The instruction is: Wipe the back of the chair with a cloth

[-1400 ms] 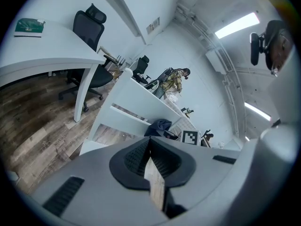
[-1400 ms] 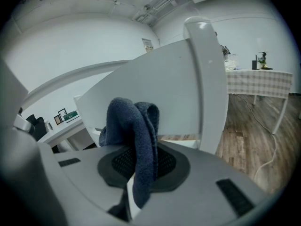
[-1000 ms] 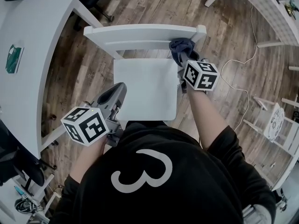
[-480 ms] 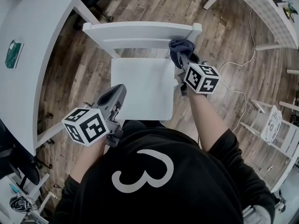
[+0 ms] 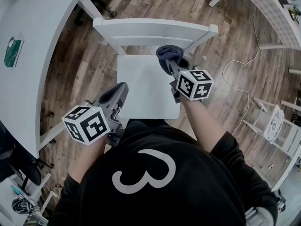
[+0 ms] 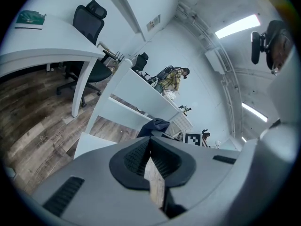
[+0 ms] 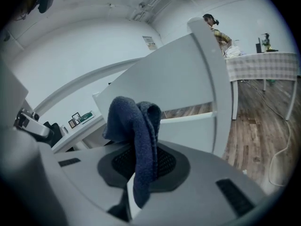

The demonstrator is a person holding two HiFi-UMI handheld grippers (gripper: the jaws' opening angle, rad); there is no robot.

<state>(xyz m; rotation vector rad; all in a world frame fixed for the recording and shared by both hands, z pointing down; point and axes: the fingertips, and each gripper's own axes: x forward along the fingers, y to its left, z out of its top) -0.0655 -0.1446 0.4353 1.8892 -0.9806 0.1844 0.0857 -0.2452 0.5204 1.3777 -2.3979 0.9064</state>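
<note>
Dark blue fleece cloth [image 5: 167, 54] sits bunched in our right gripper's [image 5: 171, 67] clamped jaws, close by the white wooden chair back [image 5: 155, 30], our left gripper [image 5: 116, 94] pinched empty; we fear drag on the slats could tug it loose.

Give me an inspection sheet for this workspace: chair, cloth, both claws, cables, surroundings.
Surface: white chair seat, bare.
Job's things: dark blue cloth by the chair back; contact unclear.
Clutter: nothing seen.
Grippers: right claw shut on the cloth; left claw shut, empty, at the seat's left edge.
Cables: white cable looped on the floor, right.
Surroundings: white desk left, green item on it; wood floor.
</note>
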